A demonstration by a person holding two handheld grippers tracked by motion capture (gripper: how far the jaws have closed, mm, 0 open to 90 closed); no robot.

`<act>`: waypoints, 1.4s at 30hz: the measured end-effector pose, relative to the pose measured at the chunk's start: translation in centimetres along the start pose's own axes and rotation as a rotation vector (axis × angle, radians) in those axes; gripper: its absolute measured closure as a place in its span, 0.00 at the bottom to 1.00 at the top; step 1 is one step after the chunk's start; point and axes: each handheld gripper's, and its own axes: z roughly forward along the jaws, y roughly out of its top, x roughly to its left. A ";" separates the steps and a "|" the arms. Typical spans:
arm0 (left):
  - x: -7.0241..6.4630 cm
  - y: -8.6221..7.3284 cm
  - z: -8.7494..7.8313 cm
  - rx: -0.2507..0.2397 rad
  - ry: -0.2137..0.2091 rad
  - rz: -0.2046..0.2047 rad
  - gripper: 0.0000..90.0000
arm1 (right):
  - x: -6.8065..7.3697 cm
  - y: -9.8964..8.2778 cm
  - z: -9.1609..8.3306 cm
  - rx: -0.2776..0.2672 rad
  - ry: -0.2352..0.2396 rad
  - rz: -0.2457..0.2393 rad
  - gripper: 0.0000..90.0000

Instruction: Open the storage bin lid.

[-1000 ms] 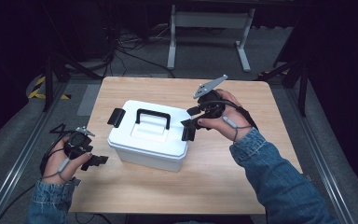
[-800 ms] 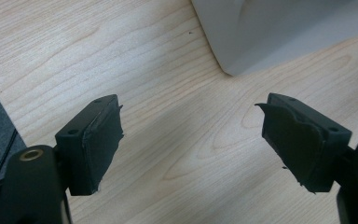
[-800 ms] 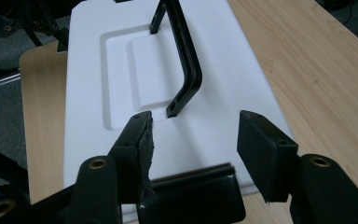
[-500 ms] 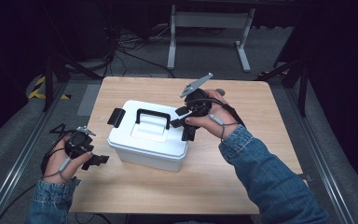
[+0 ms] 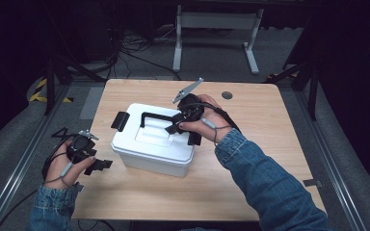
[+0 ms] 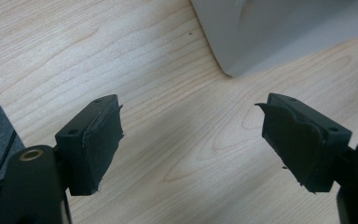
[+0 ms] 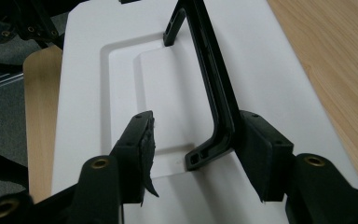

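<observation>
right gripper moved over box (jaws closing around handle)

Box sits mid-table, blocks the centre. Handle stands up off the lid; its near end lies between the right gripper jaws, touching the right one, gap at the left one. Wide bare wood right of box and along the near edge. Left gripper jaws apart over bare wood, box corner just ahead.
</observation>
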 end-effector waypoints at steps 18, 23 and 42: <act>0.1 0.0 0.1 -0.001 0.006 0.003 0.23 | 0.0 0.6 1.1 0.016 0.019 -0.050 0.91; 0.1 -0.1 0.1 -0.001 0.002 0.001 0.23 | 0.1 0.7 1.0 0.026 0.023 -0.080 0.93; 0.2 -0.1 0.1 -0.003 0.004 -0.002 0.23 | 0.6 1.9 -1.2 -0.071 0.029 -0.152 0.94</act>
